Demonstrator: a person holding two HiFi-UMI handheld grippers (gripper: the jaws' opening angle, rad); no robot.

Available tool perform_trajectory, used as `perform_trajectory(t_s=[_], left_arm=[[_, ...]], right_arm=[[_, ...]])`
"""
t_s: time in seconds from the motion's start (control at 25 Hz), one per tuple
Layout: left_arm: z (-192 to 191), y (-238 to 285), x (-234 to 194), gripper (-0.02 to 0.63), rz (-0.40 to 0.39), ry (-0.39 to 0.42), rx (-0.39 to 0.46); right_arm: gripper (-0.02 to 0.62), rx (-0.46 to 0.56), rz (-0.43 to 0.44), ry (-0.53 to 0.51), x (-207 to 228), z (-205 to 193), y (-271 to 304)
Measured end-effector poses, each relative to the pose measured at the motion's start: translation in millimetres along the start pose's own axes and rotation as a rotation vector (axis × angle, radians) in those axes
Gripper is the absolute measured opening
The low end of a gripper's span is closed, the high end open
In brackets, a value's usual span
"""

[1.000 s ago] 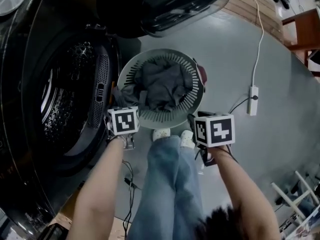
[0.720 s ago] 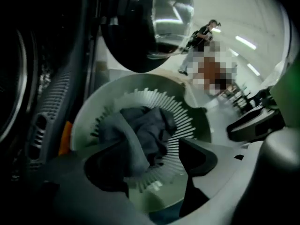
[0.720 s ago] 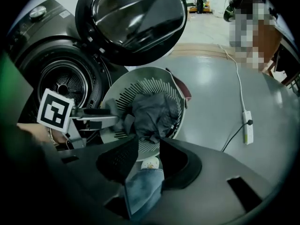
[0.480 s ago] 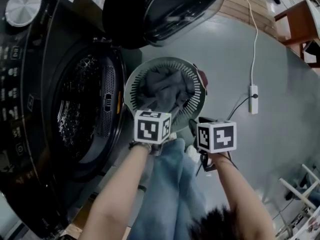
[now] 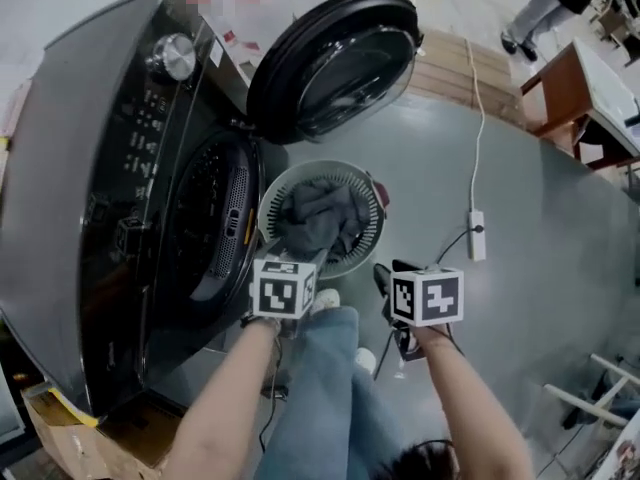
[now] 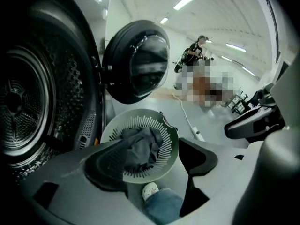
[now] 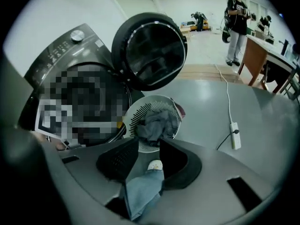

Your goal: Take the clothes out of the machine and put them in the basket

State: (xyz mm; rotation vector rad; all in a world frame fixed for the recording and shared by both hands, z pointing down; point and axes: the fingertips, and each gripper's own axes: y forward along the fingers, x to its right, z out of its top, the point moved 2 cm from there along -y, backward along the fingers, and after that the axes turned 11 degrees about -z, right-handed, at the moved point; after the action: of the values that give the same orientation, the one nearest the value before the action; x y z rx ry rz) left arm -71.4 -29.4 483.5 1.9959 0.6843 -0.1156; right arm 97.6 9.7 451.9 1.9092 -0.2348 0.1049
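Drop-off seemingly done, grey clothes (image 5: 318,218) in the basket (image 5: 372,200) — left gripper (image 6: 161,161) empty, jaws just narrowed yet apart, right gripper (image 7: 149,161) slightly parted, empty — next, check the drum (image 5: 212,218) for leftovers.

Your surroundings then: an open lab hall, strip lights (image 6: 183,1), grey floor (image 5: 540,198), desks (image 7: 257,55), a freestanding washing machine (image 5: 100,198).

One machine (image 5: 110,198), one basket (image 5: 368,236), one power strip (image 5: 477,249), two claws: left claw (image 6: 157,161), right claw (image 7: 149,163).
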Motion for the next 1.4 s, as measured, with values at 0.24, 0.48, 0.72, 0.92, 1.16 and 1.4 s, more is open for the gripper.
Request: perform_trajectory(t_s=[0.24, 0.48, 0.72, 0.92, 1.16, 1.4], left_arm=[[17, -94, 35, 0.34, 0.082, 0.027, 0.061], [33, -173, 71, 0.339, 0.145, 0.017, 0.179], [37, -228, 105, 0.339, 0.177, -0.005, 0.242], [46, -261, 125, 0.339, 0.194, -0.034, 0.293], [55, -309, 147, 0.339, 0.191, -0.113, 0.388], [68, -348, 163, 0.339, 0.2, -0.032, 0.411]], right_arm=[[0.144, 0.08, 0.01, -0.058, -8, -2, -92], [0.144, 0.137, 0.056, -0.14, -23, -2, -174], [0.144, 0.154, 0.079, -0.15, -26, -7, -235], [0.141, 0.161, 0.111, -0.147, -35, -6, -265], [0.035, 0.139, 0.086, -0.213, -52, -18, -300], [0.035, 0.29, 0.113, -0.151, -61, 0, -350]])
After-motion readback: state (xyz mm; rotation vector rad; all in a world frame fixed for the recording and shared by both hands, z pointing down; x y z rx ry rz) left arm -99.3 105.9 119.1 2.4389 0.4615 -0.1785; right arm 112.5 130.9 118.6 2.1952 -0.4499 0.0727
